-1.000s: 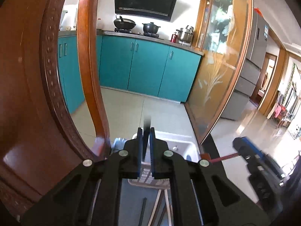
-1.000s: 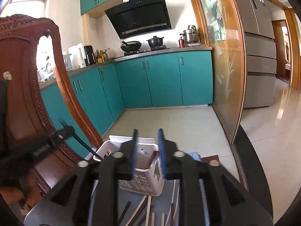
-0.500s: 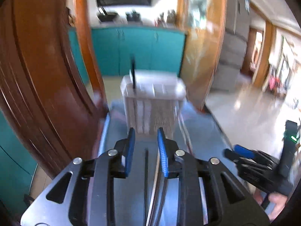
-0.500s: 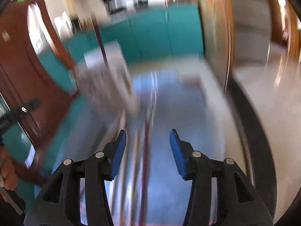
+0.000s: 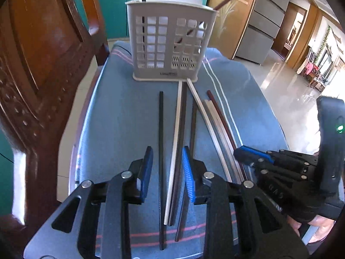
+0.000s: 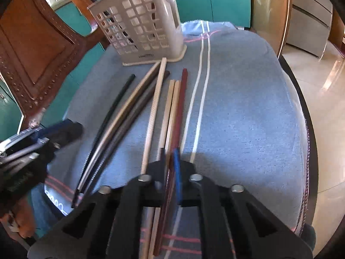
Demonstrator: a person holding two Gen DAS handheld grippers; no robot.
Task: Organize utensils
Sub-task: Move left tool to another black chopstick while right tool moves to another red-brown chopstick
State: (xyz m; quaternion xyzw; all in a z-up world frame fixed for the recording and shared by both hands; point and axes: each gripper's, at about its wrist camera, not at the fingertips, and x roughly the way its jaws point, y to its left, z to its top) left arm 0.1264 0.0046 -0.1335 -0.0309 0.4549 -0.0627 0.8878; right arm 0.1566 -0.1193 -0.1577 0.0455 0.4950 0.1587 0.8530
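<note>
Kitchen behind, teal cabinets [image 5: 112, 10], carved wooden chair [image 5: 43, 49] at left; work surface is a round table under a blue-grey cloth [image 6: 248, 108] with white and pink stripes.

Chopsticks [image 5: 179, 133] lie loose on the cloth, thin square sticks in mixed colours: black, cream, dark brown, pale wood, dark red. Roughly parallel, slightly fanned, long axes running from the near edge toward the caddy [image 5: 170, 41], far tips just short of its base or touching it.

Caddy is white plastic with grid walls, upright at the far side of the cloth. Inside: one dark stick standing at the left, one reddish-brown stick leaning out to the right, a white spoon visible in the right wrist view.

Left gripper [image 5: 167, 170]: blue pads partly apart, jaws have just been opening. Black chopstick [image 5: 161, 142], a cream one and a dark brown one lie between the pads, none pinched.

Right gripper [image 6: 171, 168]: closed, jaws have just snapped together on the dark red chopstick [image 6: 180, 108], which runs down between the pads; the stick looks flat on the cloth beside the pale pair.
</note>
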